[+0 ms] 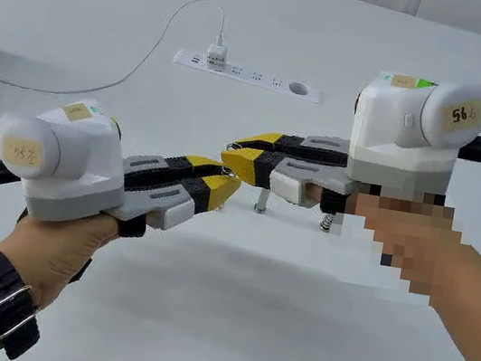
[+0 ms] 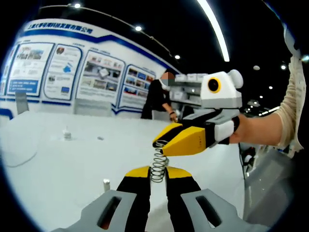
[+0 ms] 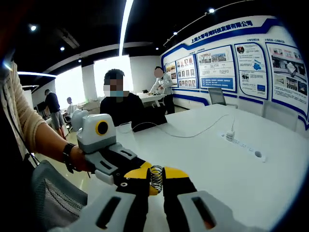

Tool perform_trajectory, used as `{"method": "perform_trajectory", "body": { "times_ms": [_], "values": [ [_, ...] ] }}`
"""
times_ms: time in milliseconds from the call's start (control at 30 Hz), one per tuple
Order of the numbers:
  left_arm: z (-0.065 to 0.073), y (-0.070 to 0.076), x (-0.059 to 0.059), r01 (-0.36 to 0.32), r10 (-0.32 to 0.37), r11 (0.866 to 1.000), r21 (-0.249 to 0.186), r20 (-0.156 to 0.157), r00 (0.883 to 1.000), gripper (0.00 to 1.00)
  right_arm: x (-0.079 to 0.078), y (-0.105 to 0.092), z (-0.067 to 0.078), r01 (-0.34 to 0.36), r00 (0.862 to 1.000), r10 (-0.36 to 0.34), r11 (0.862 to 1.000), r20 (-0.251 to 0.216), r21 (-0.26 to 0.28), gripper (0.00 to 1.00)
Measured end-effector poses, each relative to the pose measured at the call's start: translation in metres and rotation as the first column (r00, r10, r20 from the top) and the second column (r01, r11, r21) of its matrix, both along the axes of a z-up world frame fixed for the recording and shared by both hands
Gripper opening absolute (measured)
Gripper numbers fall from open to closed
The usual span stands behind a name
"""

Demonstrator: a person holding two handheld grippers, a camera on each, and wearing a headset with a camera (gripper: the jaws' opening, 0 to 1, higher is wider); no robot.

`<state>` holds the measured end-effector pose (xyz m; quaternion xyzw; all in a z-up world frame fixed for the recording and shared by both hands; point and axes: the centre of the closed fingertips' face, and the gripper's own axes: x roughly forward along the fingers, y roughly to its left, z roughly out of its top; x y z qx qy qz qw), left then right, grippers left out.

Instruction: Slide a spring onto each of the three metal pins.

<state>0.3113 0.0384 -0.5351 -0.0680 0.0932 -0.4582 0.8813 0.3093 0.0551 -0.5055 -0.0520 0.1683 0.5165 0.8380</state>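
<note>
A small steel spring (image 2: 158, 165) is held in the air between the two grippers, whose yellow tips meet over the white table (image 1: 230, 307). My left gripper (image 2: 158, 174) is shut on its lower end. My right gripper (image 2: 160, 143) comes in from the right and pinches its upper end. In the right gripper view the spring (image 3: 156, 178) sits between the tips of my right gripper (image 3: 156, 180). In the head view the left gripper (image 1: 226, 184) and right gripper (image 1: 230, 155) touch nose to nose. Below the right gripper a bare metal pin (image 1: 261, 202) stands beside a pin wearing a spring (image 1: 327, 222).
A white power strip (image 1: 248, 74) with a plugged charger (image 1: 216, 53) and its cable lies at the far side of the table. People stand and sit in the room beyond the table edge. A mesh chair back (image 3: 53, 198) is near the right gripper's side.
</note>
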Motion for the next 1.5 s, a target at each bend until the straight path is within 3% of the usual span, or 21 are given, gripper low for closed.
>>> {"method": "perform_trajectory", "body": {
  "times_ms": [267, 533, 800, 1067, 1500],
  "values": [
    [-0.003, 0.001, 0.0, -0.005, 0.005, 1.0, 0.02, 0.005, 1.0, 0.12, -0.001, -0.001, -0.002, -0.003, 1.0, 0.003, 1.0, 0.005, -0.012, 0.11],
    [-0.008, -0.002, -0.004, 0.016, -0.018, 0.998, 0.065, 0.017, 1.0, 0.25, 0.002, 0.0, 0.002, -0.003, 1.0, 0.003, 1.0, 0.008, -0.008, 0.11],
    [-0.01, 0.007, -0.004, -0.001, 0.0, 0.998, 0.061, 0.001, 1.0, 0.38, 0.005, -0.004, 0.001, 0.006, 1.0, -0.006, 1.0, 0.005, -0.017, 0.11],
    [-0.014, 0.018, -0.007, -0.013, 0.012, 0.997, 0.078, 0.007, 1.0, 0.44, 0.012, -0.014, 0.001, 0.035, 0.999, -0.035, 0.999, 0.006, -0.027, 0.11],
    [-0.025, 0.039, -0.006, -0.038, 0.029, 0.98, 0.197, 0.046, 0.999, 0.55, 0.028, -0.03, 0.002, 0.086, 0.996, -0.086, 0.996, 0.01, -0.037, 0.11]
  ]
}}
